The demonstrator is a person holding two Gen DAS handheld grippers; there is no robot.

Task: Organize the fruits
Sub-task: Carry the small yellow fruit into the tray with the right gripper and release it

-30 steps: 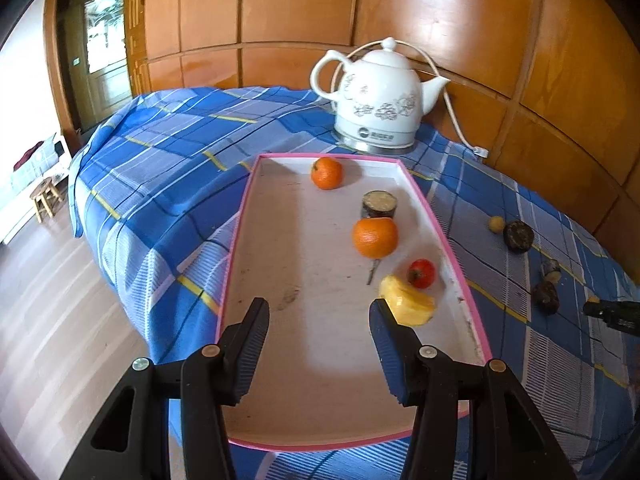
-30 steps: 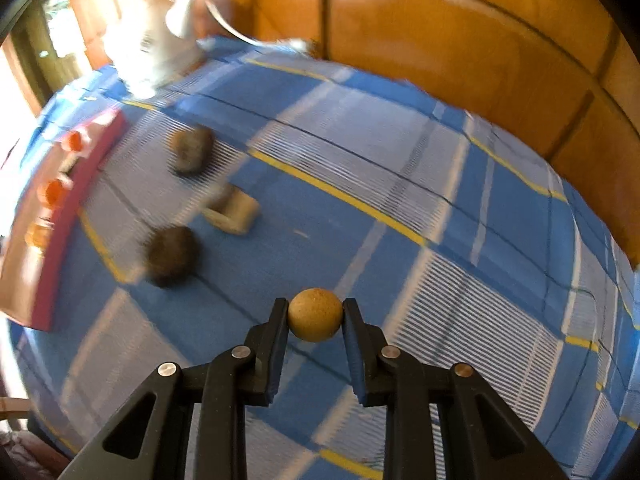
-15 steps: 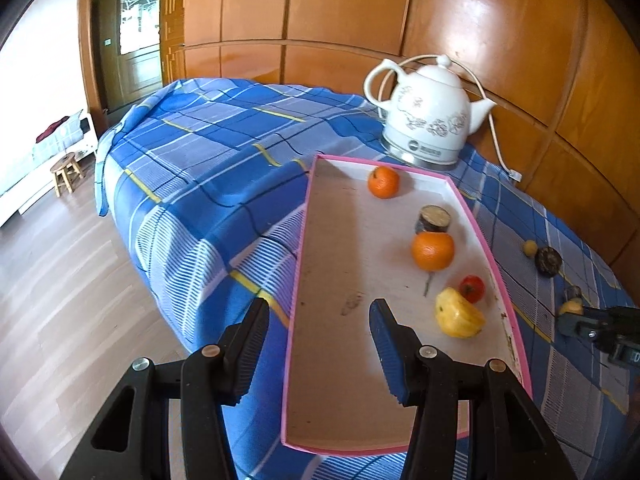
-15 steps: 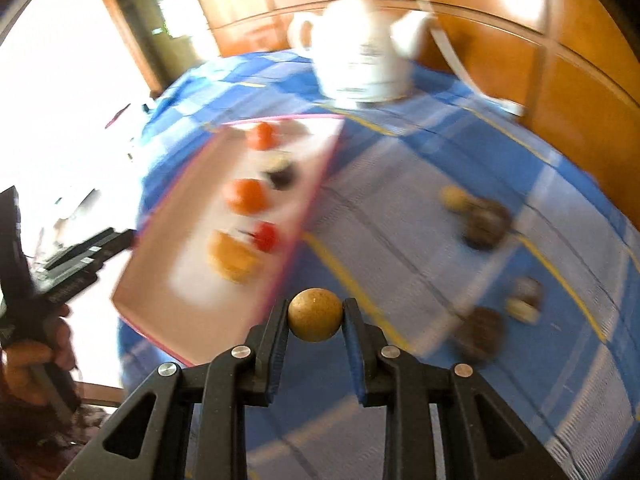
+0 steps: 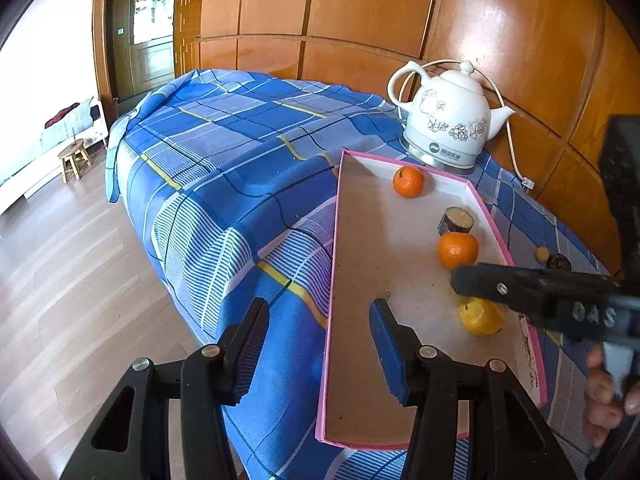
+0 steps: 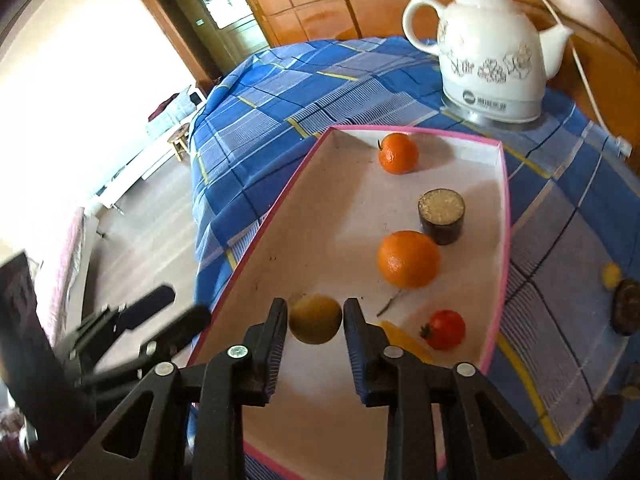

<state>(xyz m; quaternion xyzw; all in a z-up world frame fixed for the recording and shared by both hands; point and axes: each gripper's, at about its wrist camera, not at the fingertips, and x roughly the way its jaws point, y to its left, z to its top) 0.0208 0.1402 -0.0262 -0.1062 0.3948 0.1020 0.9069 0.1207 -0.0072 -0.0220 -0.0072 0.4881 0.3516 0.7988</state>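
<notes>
Right gripper (image 6: 315,334): jaws opening around the small yellow-brown fruit (image 6: 315,319), over the tray's (image 6: 505,216) near end.
Left gripper (image 5: 318,346): jaws spread, empty, at tray's near left edge.
Release: let it fall clear of tomato (image 6: 445,329) and orange (image 6: 408,259).
Beyond: kettle (image 6: 490,64) past tray's far edge.

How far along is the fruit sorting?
Done: two oranges, a tomato and a yellow piece lie in the pink-rimmed tray. In hand: the right hand-held gripper, jaws opening, has a small tan fruit between them over the tray. Left: small yellow and dark pieces on the blue cloth.
</notes>
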